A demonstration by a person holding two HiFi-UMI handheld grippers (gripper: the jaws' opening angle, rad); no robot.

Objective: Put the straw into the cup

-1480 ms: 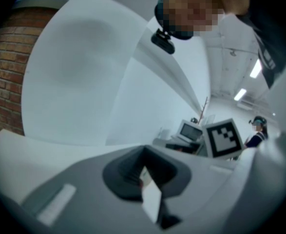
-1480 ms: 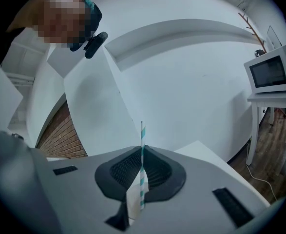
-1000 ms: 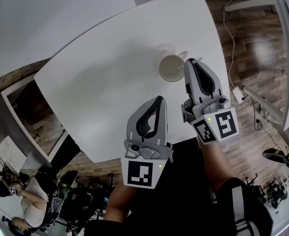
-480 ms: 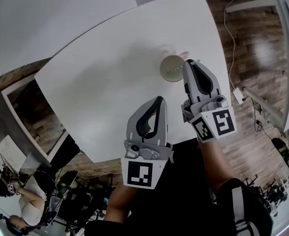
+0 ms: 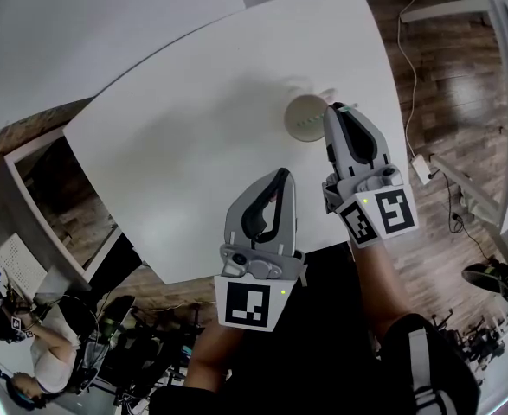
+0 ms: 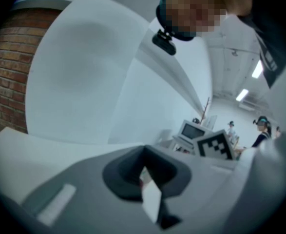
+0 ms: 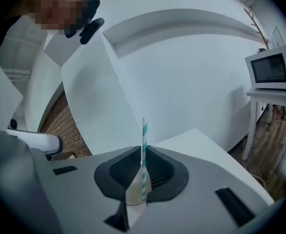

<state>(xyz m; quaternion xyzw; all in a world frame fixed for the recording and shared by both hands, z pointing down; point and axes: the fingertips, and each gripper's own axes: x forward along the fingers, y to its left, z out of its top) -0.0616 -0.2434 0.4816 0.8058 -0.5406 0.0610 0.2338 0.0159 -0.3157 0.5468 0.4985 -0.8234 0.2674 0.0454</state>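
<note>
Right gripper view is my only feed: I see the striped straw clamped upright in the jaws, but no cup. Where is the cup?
Observer: The head view shows the cup standing on the white table, right at the tip of the right gripper.
Operator: Am I lined up over its mouth?
Observer: In the head view, a striped length of the straw crosses the cup's opening. I cannot tell whether its end is inside.
Operator: Anything else near it?
Observer: Only the left gripper. It hangs nearer the person, apart from the cup, with its jaws together on nothing.
</note>
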